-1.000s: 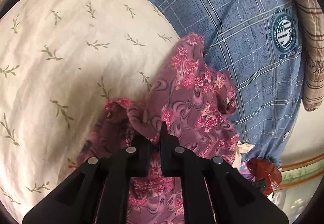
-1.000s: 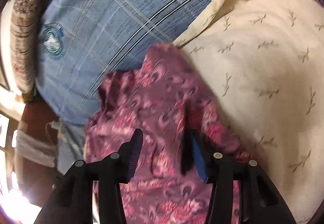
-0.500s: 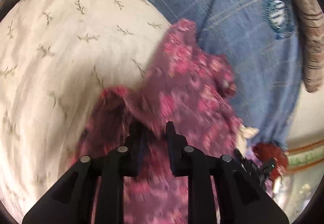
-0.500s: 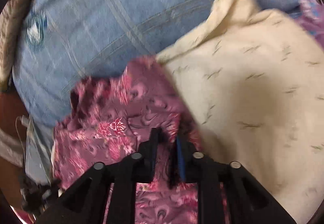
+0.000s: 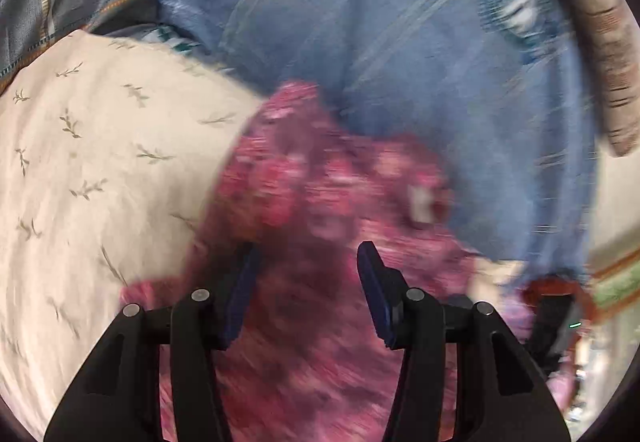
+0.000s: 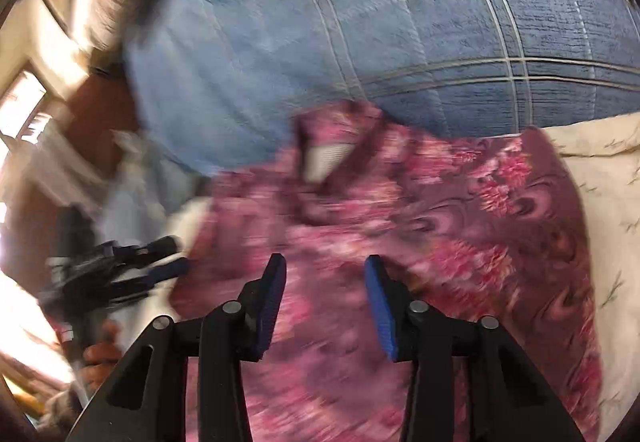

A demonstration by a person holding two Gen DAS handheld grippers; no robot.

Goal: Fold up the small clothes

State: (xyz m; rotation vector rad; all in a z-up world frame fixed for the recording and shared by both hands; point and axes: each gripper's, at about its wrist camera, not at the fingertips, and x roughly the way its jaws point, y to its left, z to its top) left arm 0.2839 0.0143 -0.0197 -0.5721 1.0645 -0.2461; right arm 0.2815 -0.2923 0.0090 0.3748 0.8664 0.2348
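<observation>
A small pink and maroon floral garment lies crumpled on the bed, partly over a cream leaf-print cloth. It also shows in the right wrist view, with a white label at its collar. My left gripper is open just above the garment, nothing between its fingers. My right gripper is open over the garment too. The left gripper shows at the left edge of the right wrist view. Both views are blurred by motion.
A blue plaid bedsheet with a round crest covers the bed behind the garment. A brown striped pillow lies at its far edge. The cream cloth lies to the right in the right wrist view.
Both grippers were shut on the floral garment half a second ago and have opened, letting it go. The garment now lies more spread out, and both cameras have swung.
</observation>
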